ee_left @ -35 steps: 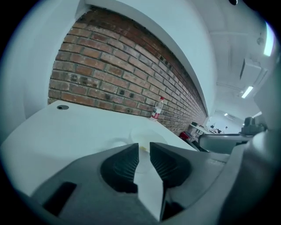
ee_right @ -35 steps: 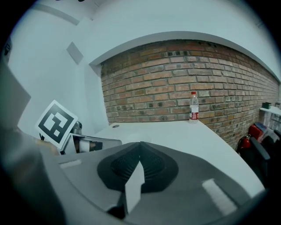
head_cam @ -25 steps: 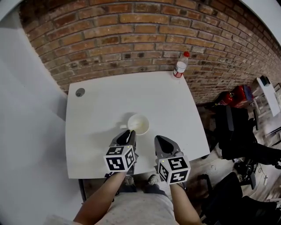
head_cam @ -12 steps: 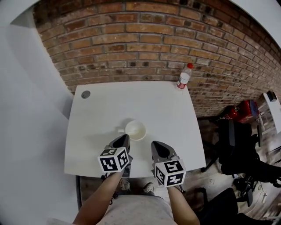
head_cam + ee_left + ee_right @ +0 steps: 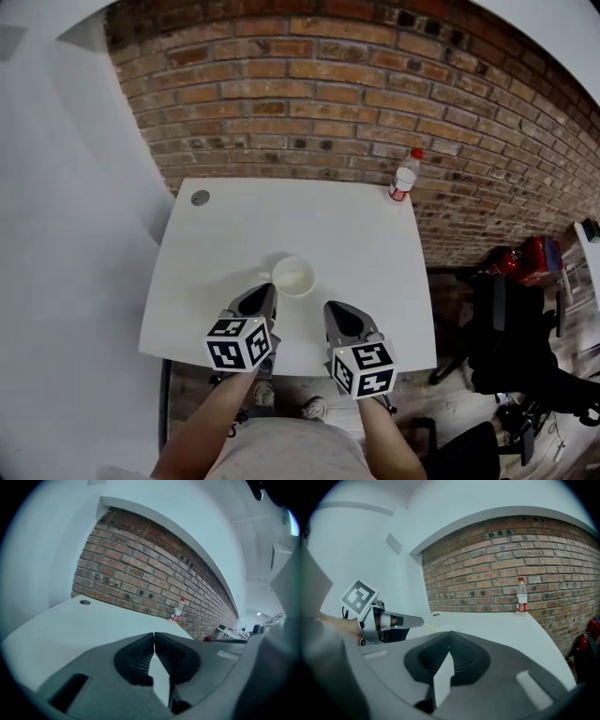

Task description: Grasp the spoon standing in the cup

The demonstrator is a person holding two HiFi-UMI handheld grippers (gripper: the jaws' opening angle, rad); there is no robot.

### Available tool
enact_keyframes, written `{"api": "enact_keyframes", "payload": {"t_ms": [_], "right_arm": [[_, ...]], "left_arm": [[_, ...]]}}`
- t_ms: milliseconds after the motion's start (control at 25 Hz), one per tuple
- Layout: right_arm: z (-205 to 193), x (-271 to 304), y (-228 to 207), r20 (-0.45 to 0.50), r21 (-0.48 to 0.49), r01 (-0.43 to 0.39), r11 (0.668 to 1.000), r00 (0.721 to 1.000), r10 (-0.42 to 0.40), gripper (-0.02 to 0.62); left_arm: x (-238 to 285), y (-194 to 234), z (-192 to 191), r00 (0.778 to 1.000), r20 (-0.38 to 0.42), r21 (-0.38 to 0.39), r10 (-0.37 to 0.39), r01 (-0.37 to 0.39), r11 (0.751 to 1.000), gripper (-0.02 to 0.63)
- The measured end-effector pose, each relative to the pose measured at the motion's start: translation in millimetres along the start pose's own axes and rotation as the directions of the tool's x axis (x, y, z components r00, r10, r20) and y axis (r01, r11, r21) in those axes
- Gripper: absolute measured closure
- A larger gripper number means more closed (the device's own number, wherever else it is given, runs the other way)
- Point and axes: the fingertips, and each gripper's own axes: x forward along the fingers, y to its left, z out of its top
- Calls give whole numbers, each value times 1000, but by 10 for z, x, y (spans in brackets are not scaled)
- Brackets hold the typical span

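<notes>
A white cup (image 5: 293, 277) stands near the middle of the white table (image 5: 356, 234). From above I cannot make out a spoon in it. In the right gripper view a thin pale-yellow sliver (image 5: 431, 627) shows just past the left gripper (image 5: 418, 619); whether it is the spoon is unclear. My left gripper (image 5: 266, 290) is shut, its tip just short of the cup's near left side. The right gripper (image 5: 333, 307) is also shut, a little nearer and to the cup's right. Each gripper's own view shows the jaws meeting: left gripper (image 5: 154, 633), right gripper (image 5: 450, 633).
A clear bottle with a red cap (image 5: 404, 175) stands at the table's far right corner against the brick wall (image 5: 328, 94). A round cable hole (image 5: 200, 198) sits at the far left corner. Black chairs (image 5: 511, 328) and a red object (image 5: 527, 258) are on the floor to the right.
The head view has drifted and pulled back, so the table sits lower and more centred. Both grippers stay shut at the cup's near side, almost unmoved relative to it.
</notes>
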Motion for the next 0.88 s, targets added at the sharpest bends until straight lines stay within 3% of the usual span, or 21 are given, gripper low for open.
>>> {"api": "enact_keyframes", "payload": {"t_ms": [440,880], "right_arm": [[103,-248,172,41,-47,-78,996,996,79,591],[164,-468,610,81,-37,-22,999,996,25,591]], "left_arm": [[-515,-333,166,993,119,76,22,-31,997,603],[-1103,-351,193,987,155,163,-36,10,987,602]]}}
